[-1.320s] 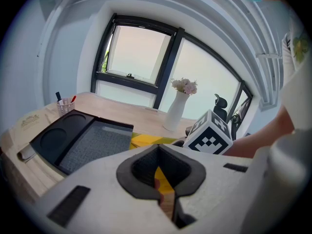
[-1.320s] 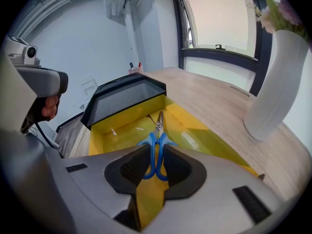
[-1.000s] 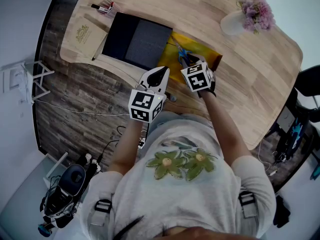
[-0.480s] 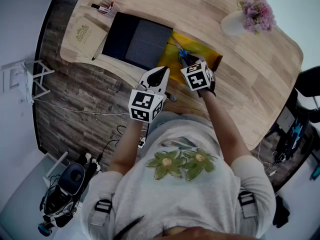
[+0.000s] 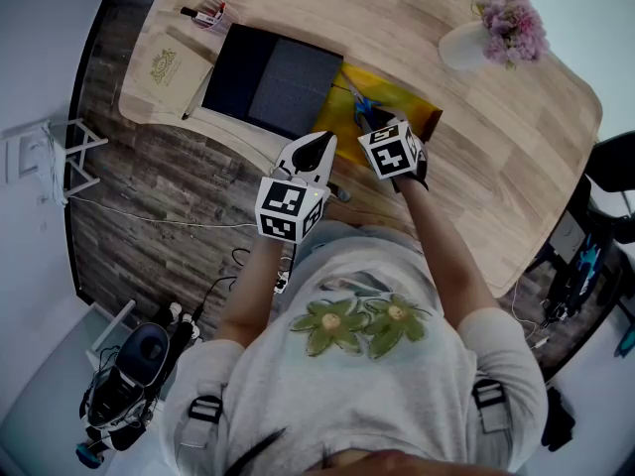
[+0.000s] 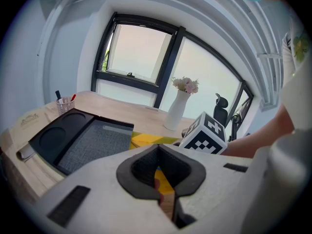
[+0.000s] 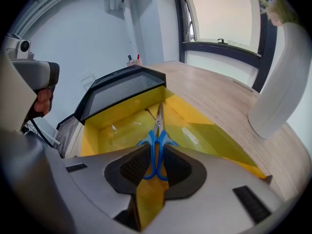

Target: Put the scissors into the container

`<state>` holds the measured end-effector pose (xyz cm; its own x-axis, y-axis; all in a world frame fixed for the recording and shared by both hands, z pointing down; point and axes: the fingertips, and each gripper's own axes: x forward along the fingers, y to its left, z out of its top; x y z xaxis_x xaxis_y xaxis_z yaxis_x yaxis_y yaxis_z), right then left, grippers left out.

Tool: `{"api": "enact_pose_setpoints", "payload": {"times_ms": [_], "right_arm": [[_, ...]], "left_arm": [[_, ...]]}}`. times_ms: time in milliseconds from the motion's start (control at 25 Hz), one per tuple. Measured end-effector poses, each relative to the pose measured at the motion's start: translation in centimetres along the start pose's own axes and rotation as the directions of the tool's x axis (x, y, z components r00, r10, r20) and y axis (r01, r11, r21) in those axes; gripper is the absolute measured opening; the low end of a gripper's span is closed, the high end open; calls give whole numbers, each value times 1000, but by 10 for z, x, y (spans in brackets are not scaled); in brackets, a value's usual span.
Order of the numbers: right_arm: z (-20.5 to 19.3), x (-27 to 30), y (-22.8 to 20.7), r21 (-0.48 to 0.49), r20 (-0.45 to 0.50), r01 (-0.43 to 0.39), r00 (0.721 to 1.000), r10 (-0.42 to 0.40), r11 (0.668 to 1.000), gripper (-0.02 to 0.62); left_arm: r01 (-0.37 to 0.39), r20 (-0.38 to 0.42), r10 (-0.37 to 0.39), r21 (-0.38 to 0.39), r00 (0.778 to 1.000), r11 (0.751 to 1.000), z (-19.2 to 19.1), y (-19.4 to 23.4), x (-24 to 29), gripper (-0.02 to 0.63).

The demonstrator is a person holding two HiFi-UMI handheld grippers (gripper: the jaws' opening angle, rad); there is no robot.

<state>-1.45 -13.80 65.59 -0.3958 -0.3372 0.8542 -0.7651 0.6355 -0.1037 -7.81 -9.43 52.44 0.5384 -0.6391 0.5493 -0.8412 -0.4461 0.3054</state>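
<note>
- Right gripper (image 7: 155,165) pinches scissors (image 7: 159,122) by the blue handles, blades over the yellow container (image 7: 117,112).
- Left gripper (image 6: 163,194) near the container, jaws pressed together, empty.

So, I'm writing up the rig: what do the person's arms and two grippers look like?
The left gripper and right gripper are pale grey moulded shells with black ribbed pads; each carries a white cube with black square markers. The person wears a light short-sleeved T-shirt with green flowers, forearms bare.
</note>
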Motion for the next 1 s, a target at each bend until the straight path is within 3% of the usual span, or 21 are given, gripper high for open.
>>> {"api": "enact_pose_setpoints", "payload": {"times_ms": [1000], "right_arm": [[0, 2, 1, -10, -7, -6, 1000, 6, 1000, 93]], "left_arm": [[4, 6, -4, 3, 1000, 1000, 3, -2, -2, 6]]}}
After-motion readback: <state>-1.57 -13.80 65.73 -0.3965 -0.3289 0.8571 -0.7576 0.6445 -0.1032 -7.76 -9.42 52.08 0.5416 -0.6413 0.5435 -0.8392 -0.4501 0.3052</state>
